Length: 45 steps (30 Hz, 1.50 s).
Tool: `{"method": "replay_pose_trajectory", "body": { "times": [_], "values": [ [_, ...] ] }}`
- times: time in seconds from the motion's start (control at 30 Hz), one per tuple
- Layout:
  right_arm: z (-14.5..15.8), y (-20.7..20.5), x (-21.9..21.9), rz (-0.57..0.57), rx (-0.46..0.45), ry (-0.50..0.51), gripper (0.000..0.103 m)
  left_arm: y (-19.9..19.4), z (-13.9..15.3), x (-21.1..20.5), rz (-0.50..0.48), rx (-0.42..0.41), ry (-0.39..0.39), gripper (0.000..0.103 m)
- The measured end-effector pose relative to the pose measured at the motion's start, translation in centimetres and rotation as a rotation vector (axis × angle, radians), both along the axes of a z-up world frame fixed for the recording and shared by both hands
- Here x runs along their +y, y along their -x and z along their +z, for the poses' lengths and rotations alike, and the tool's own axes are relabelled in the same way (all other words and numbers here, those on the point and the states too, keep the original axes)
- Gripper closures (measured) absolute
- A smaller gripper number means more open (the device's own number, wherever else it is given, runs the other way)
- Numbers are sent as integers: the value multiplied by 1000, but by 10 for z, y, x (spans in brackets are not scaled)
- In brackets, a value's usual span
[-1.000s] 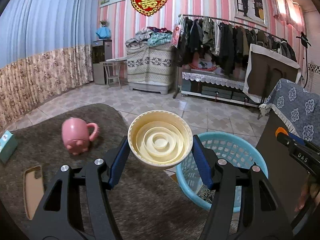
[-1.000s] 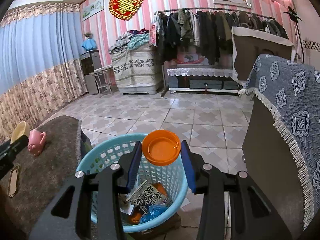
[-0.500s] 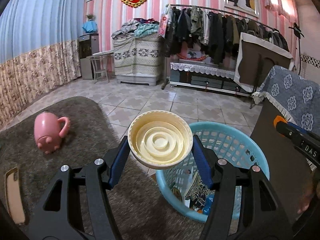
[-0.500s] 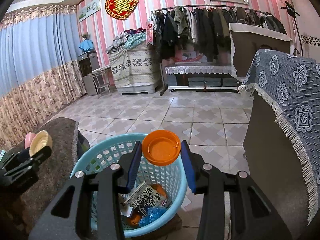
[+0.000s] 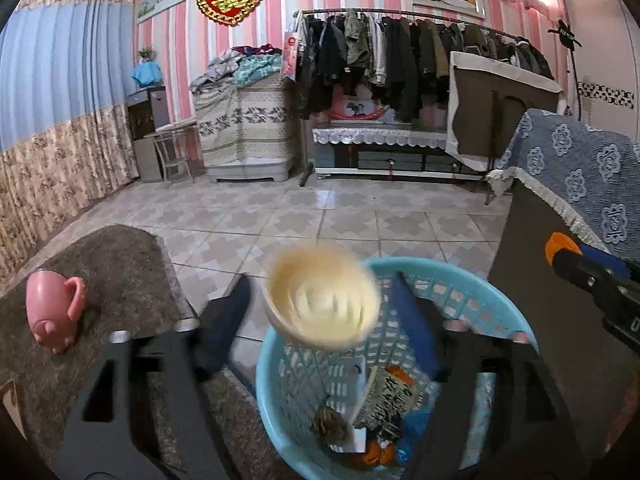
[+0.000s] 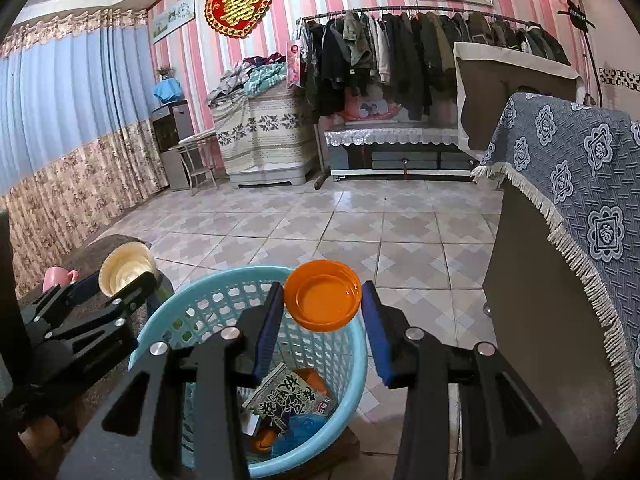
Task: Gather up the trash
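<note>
In the left wrist view my left gripper (image 5: 320,312) has its jaws spread wide, and a cream round lid (image 5: 322,294), blurred, hangs free between them over the rim of a light blue basket (image 5: 496,304). The basket holds a printed wrapper (image 5: 390,398) and other trash. In the right wrist view my right gripper (image 6: 322,312) stands over the basket (image 6: 188,308), with an orange round lid (image 6: 322,300) between its fingers and a small gap at the right finger. The left gripper (image 6: 120,292) and cream lid (image 6: 124,268) show at left.
A pink pig-shaped mug (image 5: 54,312) lies on the dark grey rug (image 5: 120,264) at left. A cabinet with a blue patterned cloth (image 5: 576,184) stands right of the basket. A tiled floor, clothes rack and covered furniture lie beyond.
My left gripper has moved right over the basket and opened, and the cream lid has come loose. My right gripper's jaws have widened slightly around the orange lid.
</note>
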State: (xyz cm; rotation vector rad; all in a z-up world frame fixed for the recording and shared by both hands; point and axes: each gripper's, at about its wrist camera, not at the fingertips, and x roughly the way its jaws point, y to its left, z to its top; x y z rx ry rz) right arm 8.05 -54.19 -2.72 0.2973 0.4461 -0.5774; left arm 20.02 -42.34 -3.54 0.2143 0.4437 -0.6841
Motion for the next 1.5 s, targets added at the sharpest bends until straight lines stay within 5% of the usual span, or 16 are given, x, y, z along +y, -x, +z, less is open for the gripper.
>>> {"method": "replay_pose_trajectory", "body": {
  "times": [0.23,0.77,0.9,1.13,1.27,1.5],
  "values": [
    [-4,-8,5,18,8,1,63,-9,8,19,88,-11,-7,7],
    [-21,-53,40,76,36,-3,62,-6,41,123,309,-75,32,6],
    [-24,-65,46,89,44,-4,34,-12,47,148,364,-54,69,6],
    [-14,-66,61,113,66,50,13,-2,58,180,423,-78,57,5],
    [-4,-61,72,151,55,72,4,14,67,202,461,-100,67,5],
    [9,-50,104,288,54,115,4,44,73,251,568,-90,38,5]
  ]
}}
